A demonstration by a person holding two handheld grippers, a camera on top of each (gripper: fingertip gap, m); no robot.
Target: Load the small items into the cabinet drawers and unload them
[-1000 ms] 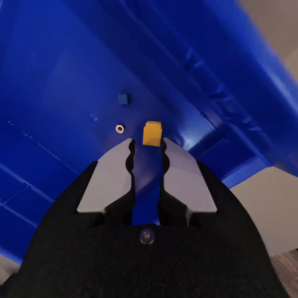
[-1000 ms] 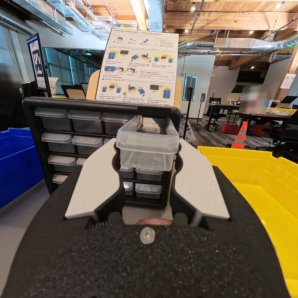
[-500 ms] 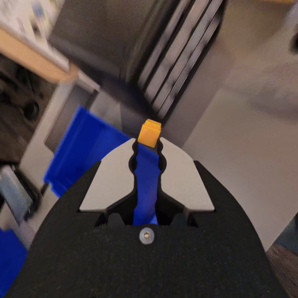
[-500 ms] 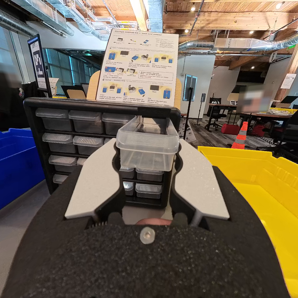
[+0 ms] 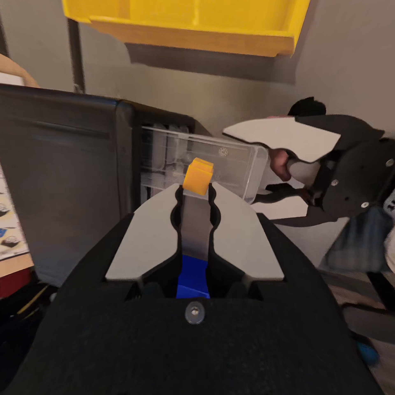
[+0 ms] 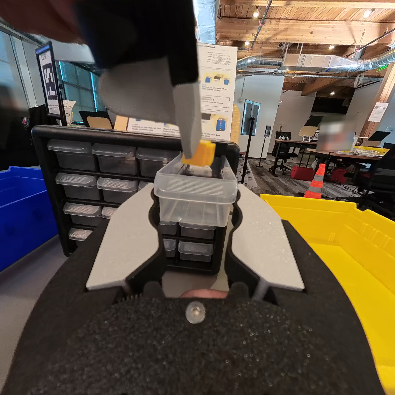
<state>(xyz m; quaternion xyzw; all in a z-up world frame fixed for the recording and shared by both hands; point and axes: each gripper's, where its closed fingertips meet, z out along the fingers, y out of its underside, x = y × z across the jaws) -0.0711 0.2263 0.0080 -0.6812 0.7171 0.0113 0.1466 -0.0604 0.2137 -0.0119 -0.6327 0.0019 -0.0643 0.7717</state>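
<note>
The left gripper (image 5: 196, 188) clenches a small yellow block (image 5: 198, 179) at its fingertips, poised directly above the clear drawer (image 6: 195, 193) pulled out of the black cabinet (image 6: 70, 171). The right gripper (image 6: 195, 205) grips that drawer's front end. A yellow bin (image 6: 333, 239) sits at three o'clock of the cabinet, a blue bin (image 6: 19, 209) at nine.

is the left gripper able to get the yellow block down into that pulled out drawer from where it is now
Probably yes. The left gripper holds the yellow block right above the clear drawer, whose open top looks unobstructed. The right gripper grips only the drawer's front end.
</note>
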